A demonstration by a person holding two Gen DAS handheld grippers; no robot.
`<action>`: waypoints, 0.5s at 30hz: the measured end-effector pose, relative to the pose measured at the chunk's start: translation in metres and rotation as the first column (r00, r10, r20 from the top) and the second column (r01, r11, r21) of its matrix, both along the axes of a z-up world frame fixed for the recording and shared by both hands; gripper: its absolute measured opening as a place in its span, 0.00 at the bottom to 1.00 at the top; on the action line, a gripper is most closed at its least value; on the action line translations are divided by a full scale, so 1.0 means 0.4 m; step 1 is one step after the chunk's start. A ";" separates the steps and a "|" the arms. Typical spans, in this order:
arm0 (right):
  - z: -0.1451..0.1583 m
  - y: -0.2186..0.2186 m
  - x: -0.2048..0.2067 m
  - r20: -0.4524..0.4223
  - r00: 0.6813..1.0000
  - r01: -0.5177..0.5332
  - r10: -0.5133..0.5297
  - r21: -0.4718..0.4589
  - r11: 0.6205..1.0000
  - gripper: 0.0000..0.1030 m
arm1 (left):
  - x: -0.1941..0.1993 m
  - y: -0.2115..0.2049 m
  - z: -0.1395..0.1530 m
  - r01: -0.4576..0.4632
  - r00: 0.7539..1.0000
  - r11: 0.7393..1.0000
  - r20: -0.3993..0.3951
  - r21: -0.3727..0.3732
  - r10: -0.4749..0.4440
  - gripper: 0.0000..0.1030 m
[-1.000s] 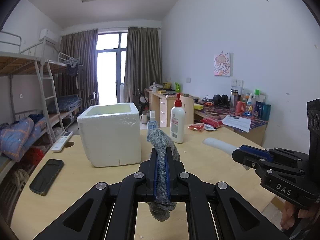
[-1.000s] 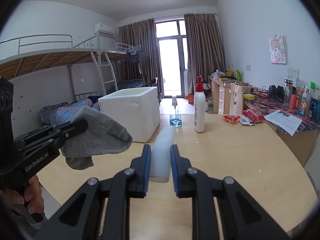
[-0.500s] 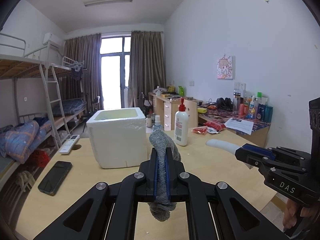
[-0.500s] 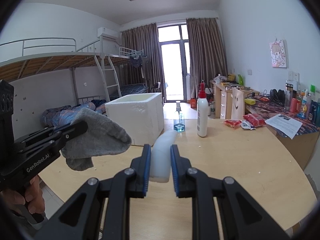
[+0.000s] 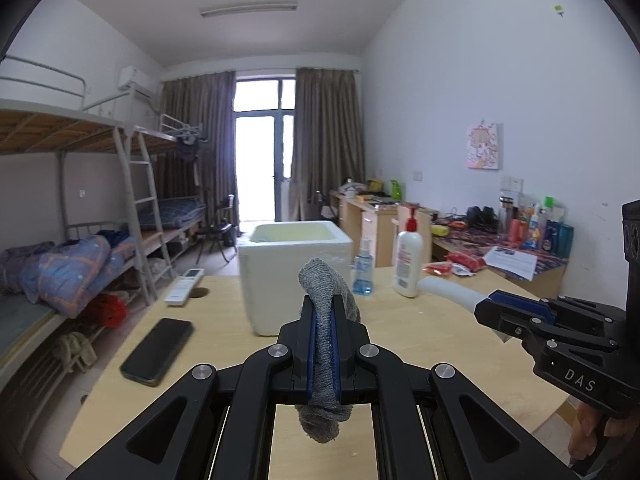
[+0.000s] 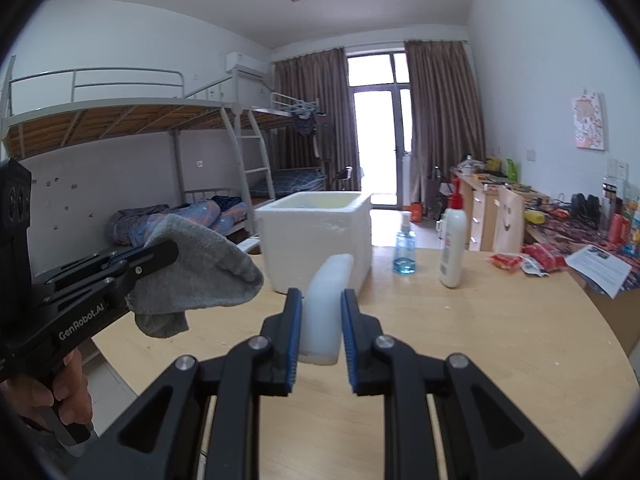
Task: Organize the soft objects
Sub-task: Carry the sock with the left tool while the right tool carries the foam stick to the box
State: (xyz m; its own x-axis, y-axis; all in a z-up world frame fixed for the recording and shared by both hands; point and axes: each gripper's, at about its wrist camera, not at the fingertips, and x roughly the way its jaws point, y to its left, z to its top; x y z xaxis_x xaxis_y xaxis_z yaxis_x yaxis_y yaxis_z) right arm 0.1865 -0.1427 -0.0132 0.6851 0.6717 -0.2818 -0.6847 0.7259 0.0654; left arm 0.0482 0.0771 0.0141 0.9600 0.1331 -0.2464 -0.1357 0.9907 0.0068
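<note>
A wooden table [image 5: 224, 300] fills the lower part of both views, and on it stands an open white foam box [image 5: 294, 270], the landmark here. To the right of the box stand a small blue spray bottle [image 5: 363, 270] and, further right, a taller white pump bottle [image 5: 408, 258]. To the left of the box lie a white remote [image 5: 185, 286] and, nearer the camera, a black phone [image 5: 158, 350].

Both tools are held in the air on the near side of the box. The left gripper [image 5: 323, 344] is pressed tight on a gray sock [image 5: 325, 312], which sticks up past the fingertips and hangs limp below them. The right gripper [image 6: 320, 332] pinches a white sock [image 6: 324, 312] between its blue pads, with its tip pointing toward the box.

The step in hand looks like carrying both socks to the box. Next, each sock probably has to be brought above the box's open top, low enough that the limp cloth falls inside the rim and does not drape over the wall, and then let go.
</note>
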 end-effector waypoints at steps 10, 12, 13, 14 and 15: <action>-0.002 0.083 -0.007 0.001 0.998 -0.064 0.064 -0.021 0.998 0.22 | -0.026 0.081 -0.005 -0.066 0.998 0.998 0.009 -0.024 0.067 0.06; 0.000 0.095 -0.007 -0.001 0.997 -0.071 0.071 -0.024 0.997 0.22 | -0.026 0.093 -0.005 -0.071 0.997 0.997 0.010 -0.029 0.072 0.06; 0.001 0.099 -0.005 -0.001 0.997 -0.074 0.074 -0.024 0.997 0.22 | -0.026 0.099 -0.006 -0.074 0.997 0.997 0.010 -0.030 0.074 0.06; 0.002 0.102 -0.004 -0.001 0.997 -0.076 0.076 -0.024 0.997 0.22 | -0.026 0.102 -0.005 -0.075 0.997 0.997 0.011 -0.030 0.076 0.06; 0.002 0.102 -0.001 -0.001 0.997 -0.078 0.078 -0.024 0.997 0.22 | -0.024 0.106 -0.004 -0.077 0.997 0.997 0.012 -0.032 0.077 0.06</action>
State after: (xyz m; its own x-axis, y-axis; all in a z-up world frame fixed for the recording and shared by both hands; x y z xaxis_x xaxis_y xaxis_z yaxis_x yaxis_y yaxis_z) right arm 0.1859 -0.1018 -0.0125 0.6310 0.7159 -0.2989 -0.7391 0.6718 0.0488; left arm 0.0386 0.1197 0.0127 0.9505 0.1990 -0.2388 -0.2113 0.9770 -0.0270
